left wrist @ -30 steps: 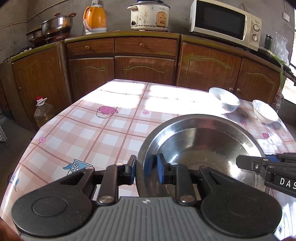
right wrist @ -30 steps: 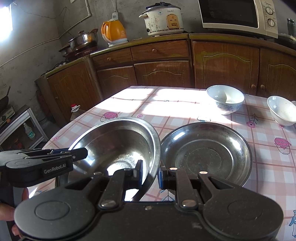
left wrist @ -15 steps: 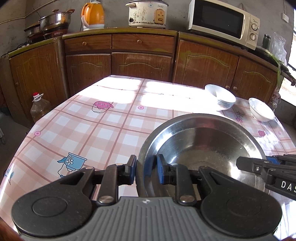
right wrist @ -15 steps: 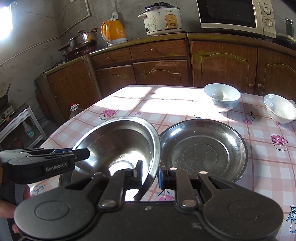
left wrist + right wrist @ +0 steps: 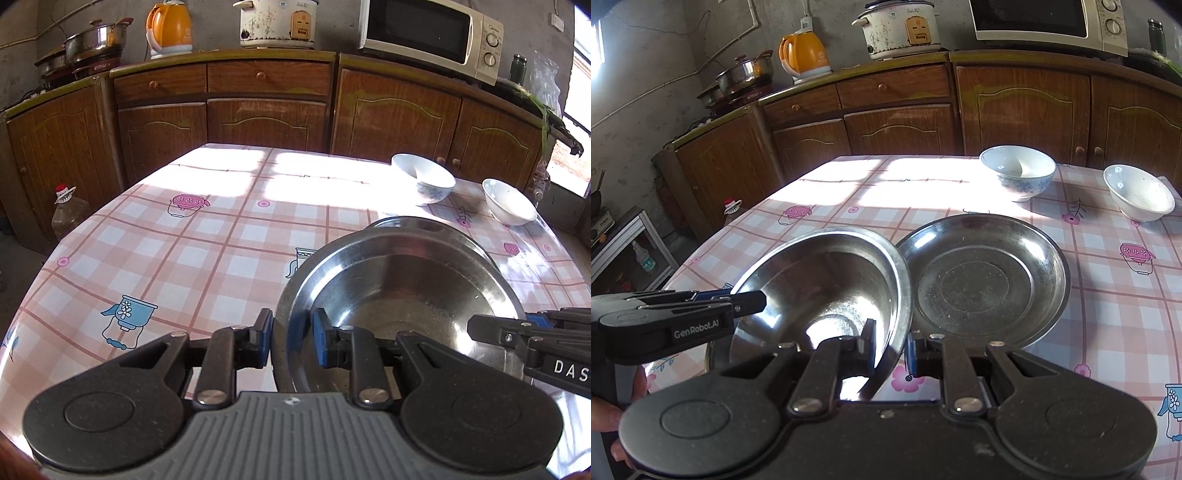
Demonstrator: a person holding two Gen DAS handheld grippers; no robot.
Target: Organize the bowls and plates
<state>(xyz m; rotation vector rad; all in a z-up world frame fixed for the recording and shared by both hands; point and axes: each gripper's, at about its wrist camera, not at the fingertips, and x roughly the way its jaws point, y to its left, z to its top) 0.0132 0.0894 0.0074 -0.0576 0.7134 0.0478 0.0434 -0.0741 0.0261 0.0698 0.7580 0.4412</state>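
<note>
- The rim of a steel dish [image 5: 827,288] is gripped on two sides: by the left hand-held gripper [image 5: 291,341] on its left edge and by the right hand-held gripper [image 5: 892,349] on its right edge.
- The dish is held tilted, just beside a second steel dish [image 5: 986,280], which lies flat to its right on the tabletop [image 5: 207,251]; the rims seem to overlap.
- The flat dish is nearer to the right hand-held gripper, so the coming move is probably toward that side.
- Two white bowls [image 5: 1017,171] [image 5: 1139,195] are seen further back, then wooden cabinets [image 5: 266,107].
</note>
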